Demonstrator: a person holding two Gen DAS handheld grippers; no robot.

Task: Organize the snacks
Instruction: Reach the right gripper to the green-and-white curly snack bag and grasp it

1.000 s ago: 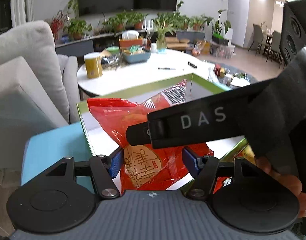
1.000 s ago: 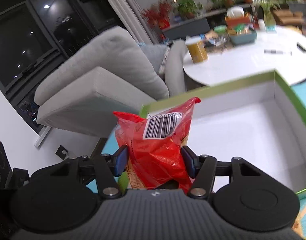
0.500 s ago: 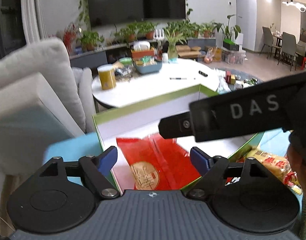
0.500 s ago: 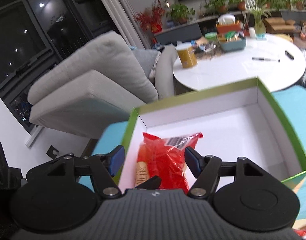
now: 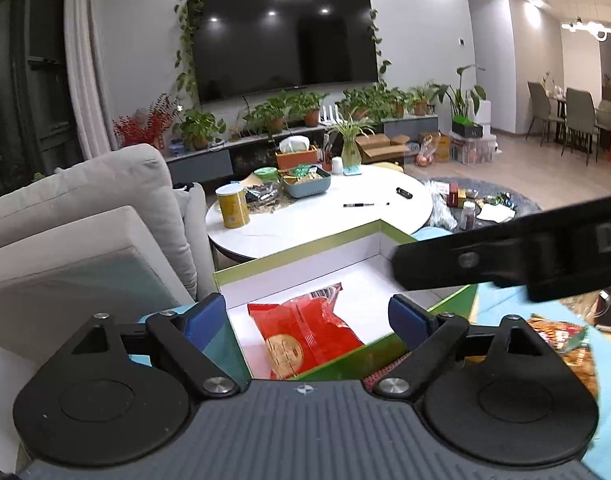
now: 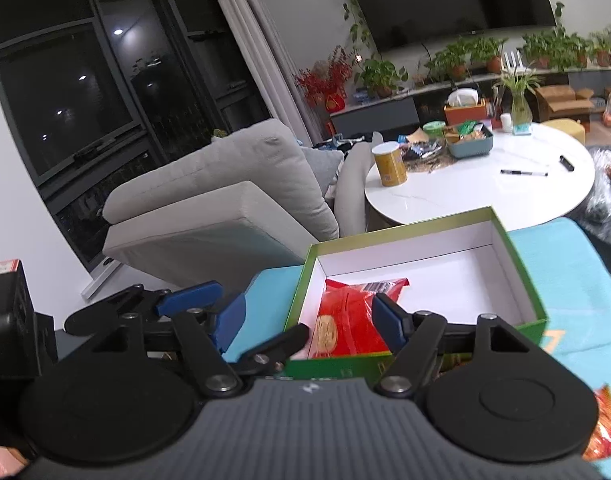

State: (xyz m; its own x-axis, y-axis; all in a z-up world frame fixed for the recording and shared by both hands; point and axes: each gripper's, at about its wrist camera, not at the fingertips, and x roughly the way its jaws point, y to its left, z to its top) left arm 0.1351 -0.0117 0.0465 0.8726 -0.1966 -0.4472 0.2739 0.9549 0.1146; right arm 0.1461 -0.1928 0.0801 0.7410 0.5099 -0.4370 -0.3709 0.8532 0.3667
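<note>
Turquoise tabletop (image 6: 557,264) | red crinkly snack packet (image 5: 305,330) flat in green-rimmed white box (image 6: 517,264), long axis pointing away | left tool (image 5: 307,314) and right tool (image 6: 305,316) both spread apart, empty, just above box's near edge | loose orange snack bags (image 5: 565,340) lying right, nearer right tool

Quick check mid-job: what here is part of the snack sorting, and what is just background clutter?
Job:
red snack packet, lying in the box
green-rimmed box
loose snack bags right of the box

Lying about:
yellow can
pen
teal basket

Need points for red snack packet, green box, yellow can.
red snack packet (image 5: 305,328), left wrist view, middle of wrapper.
green box (image 6: 517,258), right wrist view, right wall's rim.
yellow can (image 6: 390,164), right wrist view, side of body.
</note>
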